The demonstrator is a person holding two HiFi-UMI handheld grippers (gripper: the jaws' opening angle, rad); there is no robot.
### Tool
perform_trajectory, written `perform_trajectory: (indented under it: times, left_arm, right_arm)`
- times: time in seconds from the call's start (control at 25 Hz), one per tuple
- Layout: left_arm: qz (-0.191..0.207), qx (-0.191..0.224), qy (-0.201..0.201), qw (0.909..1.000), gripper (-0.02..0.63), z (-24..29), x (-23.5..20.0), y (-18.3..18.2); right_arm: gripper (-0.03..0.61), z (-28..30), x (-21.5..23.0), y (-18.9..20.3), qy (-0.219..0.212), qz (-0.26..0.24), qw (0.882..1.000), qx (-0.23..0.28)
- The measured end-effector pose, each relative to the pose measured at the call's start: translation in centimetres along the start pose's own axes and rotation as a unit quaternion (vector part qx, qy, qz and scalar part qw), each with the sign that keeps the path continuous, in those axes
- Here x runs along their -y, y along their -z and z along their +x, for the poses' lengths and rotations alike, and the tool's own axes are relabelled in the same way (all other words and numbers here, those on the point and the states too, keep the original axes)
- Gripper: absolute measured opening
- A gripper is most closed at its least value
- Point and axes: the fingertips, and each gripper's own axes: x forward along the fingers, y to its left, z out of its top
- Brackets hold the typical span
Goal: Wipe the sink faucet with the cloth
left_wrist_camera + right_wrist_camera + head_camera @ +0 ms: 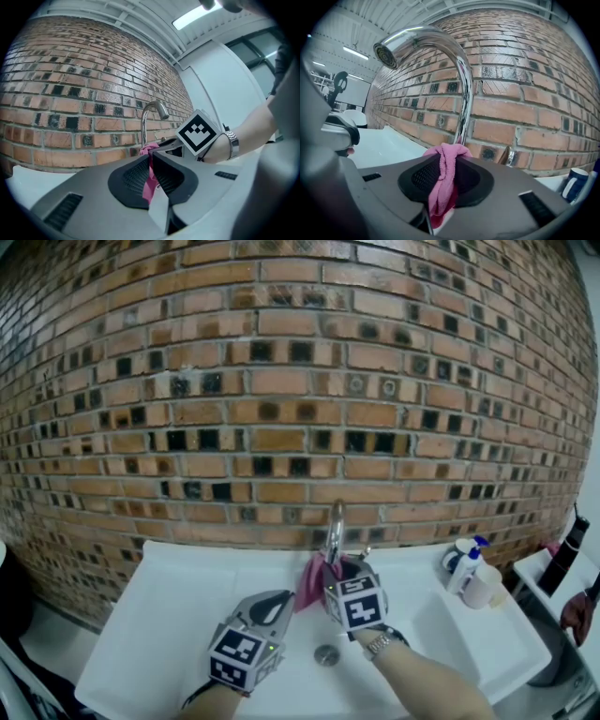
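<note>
1. The faucet (335,526) stands at the back edge of the white sink (187,568), against the brick wall (281,381). It is a slender chrome gooseneck. Its stem is upright and its spout arches over toward the person, above the basin.
2. The cloth (309,585) is a small pink terry piece, bunched and soft. It hangs just in front of the foot of the faucet stem. Whether it already touches the metal cannot be told.
3. The right gripper (339,568) is clamped on a thick fold of the cloth, so its jaws stand partly apart. The bunch spills over their tips toward the stem.
4. The left gripper (277,601) lies to the left of the right one and a little farther from the wall. Its jaws are all but together, and a thin pink strip of the cloth is pinched between them.
5. Governing relation: the stem rises directly ahead of and above the right gripper, which is the nearer one. The faucet's long axis is vertical.
6. Judgement: a wipe would probably run upward along the stem and then follow the curve to the nozzle.
</note>
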Motion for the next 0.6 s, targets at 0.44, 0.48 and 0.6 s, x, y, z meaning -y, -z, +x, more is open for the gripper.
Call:
perform_trajectory:
  times: [0.44,0.48,0.6]
  left_arm:
    - [0.000,-0.002,-0.005,1.0000,0.017,0.0,-0.3,0.1]
    - [-0.002,-0.004,-0.006,1.0000,0.017,0.0,-0.4,0.2]
    - [-0.004,0.002,-0.008,1.0000,0.017,-0.1,-0.4,-0.4]
  right_arm:
    - [0.087,-0.3,0.6,-3.2,0.009,-0.027,0.999,0.030]
    - [0.087,-0.3,0.8,-3.5,0.010,-0.028,0.999,0.031]
    - [0.087,-0.2,1.2,-3.9,0.013,-0.027,0.999,0.030]
